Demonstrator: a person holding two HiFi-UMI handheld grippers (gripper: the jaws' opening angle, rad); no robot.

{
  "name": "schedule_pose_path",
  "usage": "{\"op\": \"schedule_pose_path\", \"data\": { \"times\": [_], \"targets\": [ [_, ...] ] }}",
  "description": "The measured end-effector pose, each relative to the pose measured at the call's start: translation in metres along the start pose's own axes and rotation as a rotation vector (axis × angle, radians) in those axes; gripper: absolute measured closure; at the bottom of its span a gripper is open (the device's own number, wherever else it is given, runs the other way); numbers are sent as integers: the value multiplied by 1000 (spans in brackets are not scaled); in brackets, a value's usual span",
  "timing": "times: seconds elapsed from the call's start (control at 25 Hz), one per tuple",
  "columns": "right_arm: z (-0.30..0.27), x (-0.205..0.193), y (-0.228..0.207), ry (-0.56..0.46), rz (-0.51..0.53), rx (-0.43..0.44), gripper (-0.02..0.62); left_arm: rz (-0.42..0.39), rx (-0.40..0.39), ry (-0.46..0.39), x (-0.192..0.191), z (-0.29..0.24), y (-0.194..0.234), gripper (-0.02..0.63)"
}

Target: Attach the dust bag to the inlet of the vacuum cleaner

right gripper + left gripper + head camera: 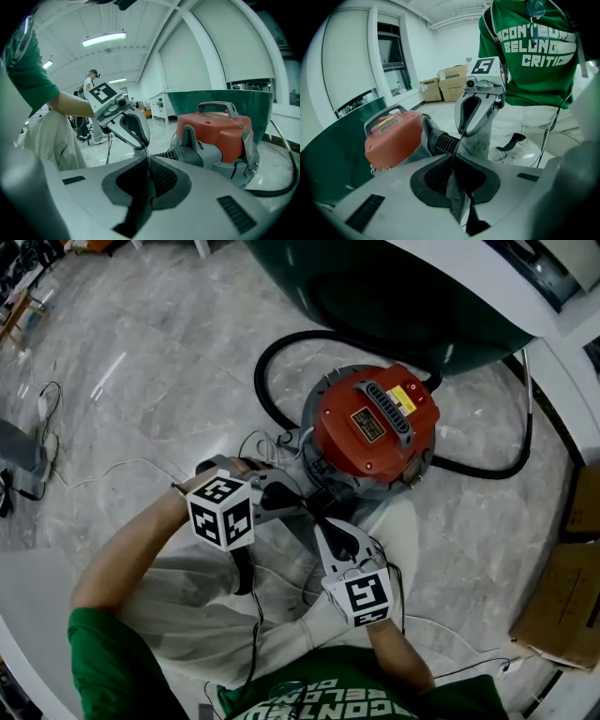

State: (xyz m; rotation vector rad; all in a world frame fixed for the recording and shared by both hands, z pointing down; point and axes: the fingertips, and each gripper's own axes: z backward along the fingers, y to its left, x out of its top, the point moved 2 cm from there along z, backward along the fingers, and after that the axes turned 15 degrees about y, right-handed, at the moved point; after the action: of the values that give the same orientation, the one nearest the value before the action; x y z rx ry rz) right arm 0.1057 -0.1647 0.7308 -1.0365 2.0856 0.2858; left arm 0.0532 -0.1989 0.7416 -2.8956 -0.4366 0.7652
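Dust bag point(456, 196) pinched by facing left gripper point(302, 505) and right gripper point(322, 522)

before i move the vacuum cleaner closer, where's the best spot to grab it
Grip the carry handle on top of the vacuum cleaner, coming down from above with the jaws across the bar: it arches clear of the red lid, leaving a gap underneath. The left gripper and right gripper are both shut on the dust bag, so one must release first.

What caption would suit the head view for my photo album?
Seen from above, left claw and right claw both pinch the dust bag beside the red-topped vacuum cleaner.
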Motion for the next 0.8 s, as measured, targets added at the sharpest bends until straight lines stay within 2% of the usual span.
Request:
{"op": "schedule_pose_path", "data": {
  "times": [0.32, 0.8],
  "targets": [
    [5, -3, 5, 10, 3, -25, 566, -19, -39, -17, 3, 1, -6, 580],
    [12, 2, 7, -15, -24, -60, 566, -88, -30, 10, 10, 9, -3, 583]
  ]
}}
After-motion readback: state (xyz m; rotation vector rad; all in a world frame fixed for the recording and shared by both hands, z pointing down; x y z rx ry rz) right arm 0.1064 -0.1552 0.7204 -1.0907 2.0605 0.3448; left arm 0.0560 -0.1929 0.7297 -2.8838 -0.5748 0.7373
